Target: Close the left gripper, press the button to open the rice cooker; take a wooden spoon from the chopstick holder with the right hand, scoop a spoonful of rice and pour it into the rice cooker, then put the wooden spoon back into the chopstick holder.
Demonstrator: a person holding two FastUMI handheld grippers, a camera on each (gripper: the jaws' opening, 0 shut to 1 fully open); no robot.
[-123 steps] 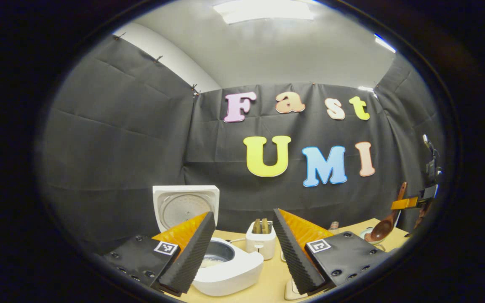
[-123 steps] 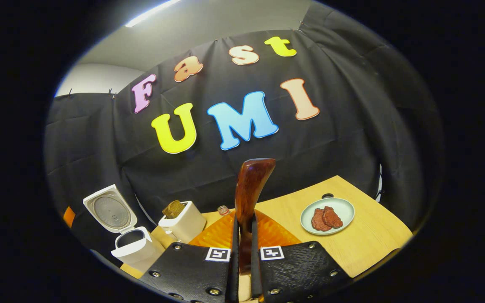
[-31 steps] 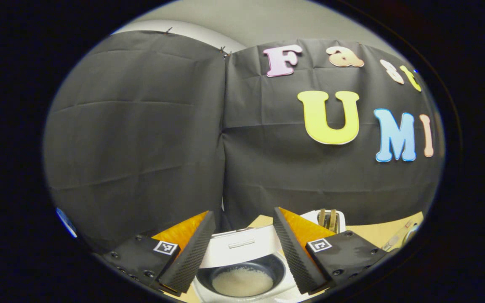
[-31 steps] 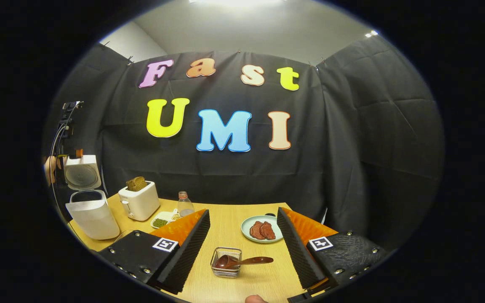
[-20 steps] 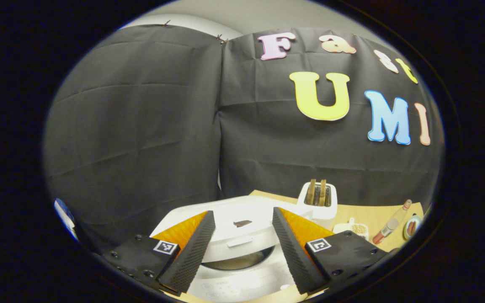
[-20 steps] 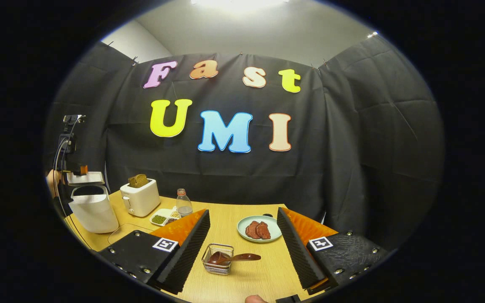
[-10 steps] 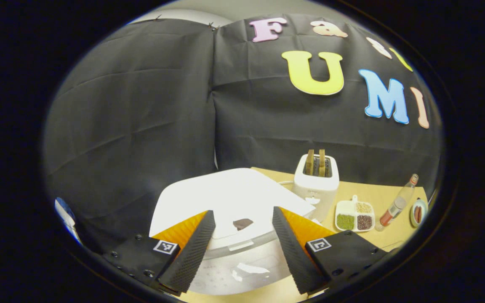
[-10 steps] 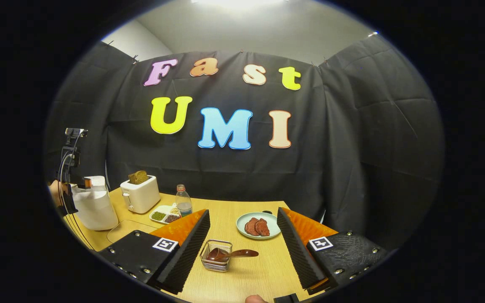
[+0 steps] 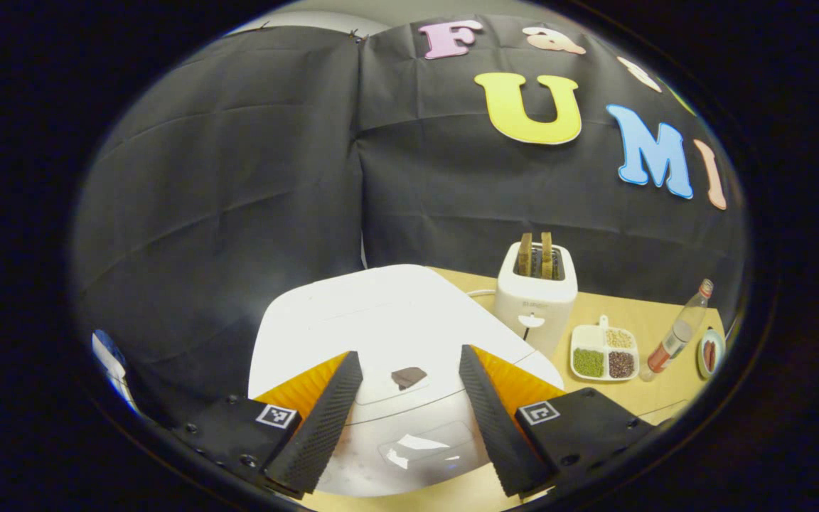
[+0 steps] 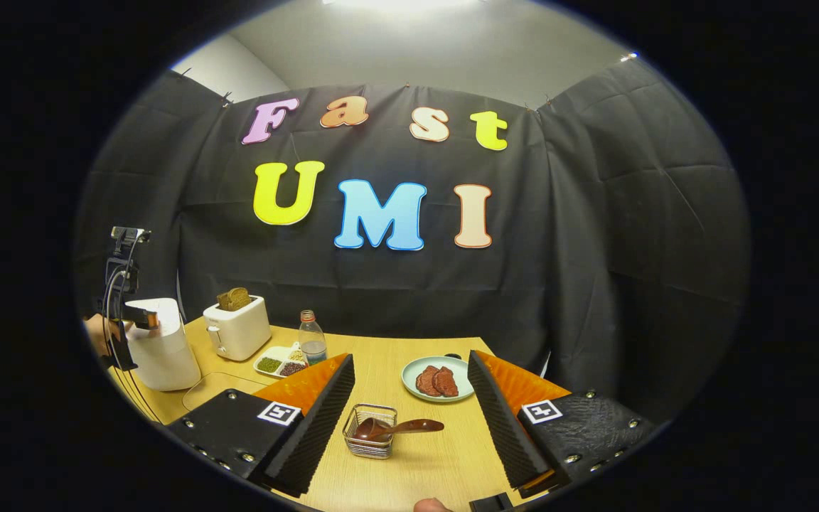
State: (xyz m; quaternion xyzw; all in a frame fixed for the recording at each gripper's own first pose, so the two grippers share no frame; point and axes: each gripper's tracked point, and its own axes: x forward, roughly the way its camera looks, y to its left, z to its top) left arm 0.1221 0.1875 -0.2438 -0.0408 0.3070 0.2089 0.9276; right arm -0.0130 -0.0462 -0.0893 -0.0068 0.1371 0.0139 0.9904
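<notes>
Table (image 10: 409, 370) of pale wood is seen across the lower right gripper view. Rice cooker (image 9: 381, 334), lid down, is framed at lower centre of the left gripper view by the left gripper (image 9: 404, 419), fingers spread wide. Right gripper (image 10: 409, 419) is likewise spread wide, holding nothing; between its fingers the chopstick holder (image 10: 370, 441) is seen with the wooden spoon (image 10: 395, 428) laid across it.

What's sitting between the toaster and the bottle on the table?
In the left gripper view, a small divided dish of beans and grains lies between the toaster and the bottle.
</notes>
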